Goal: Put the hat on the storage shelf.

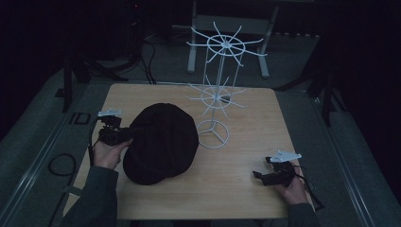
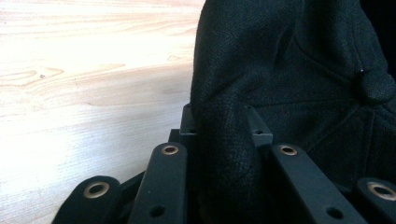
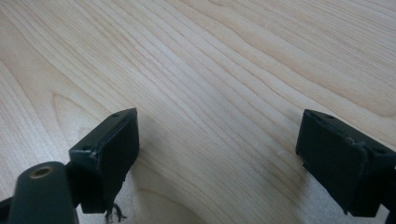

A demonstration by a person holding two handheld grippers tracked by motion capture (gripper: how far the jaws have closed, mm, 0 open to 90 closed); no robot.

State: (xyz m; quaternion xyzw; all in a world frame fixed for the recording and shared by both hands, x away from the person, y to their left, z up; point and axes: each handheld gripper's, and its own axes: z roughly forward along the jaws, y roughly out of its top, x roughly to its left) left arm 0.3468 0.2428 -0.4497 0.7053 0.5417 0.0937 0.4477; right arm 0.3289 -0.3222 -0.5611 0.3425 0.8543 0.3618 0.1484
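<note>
Soft, light black cap (image 1: 161,144) beside the wire stand (image 1: 215,94), its pinched fabric edge held by the left gripper (image 1: 124,134); right gripper (image 1: 257,175) gapes empty over the bench (image 1: 236,189).

A light wooden worktop (image 1: 246,189) with rounded corners carries two things. A black cap (image 1: 161,142) lies left of its middle. Just beside the cap, toward the far edge, a white wire rack (image 1: 215,94) stands upright on a ring base.
</note>
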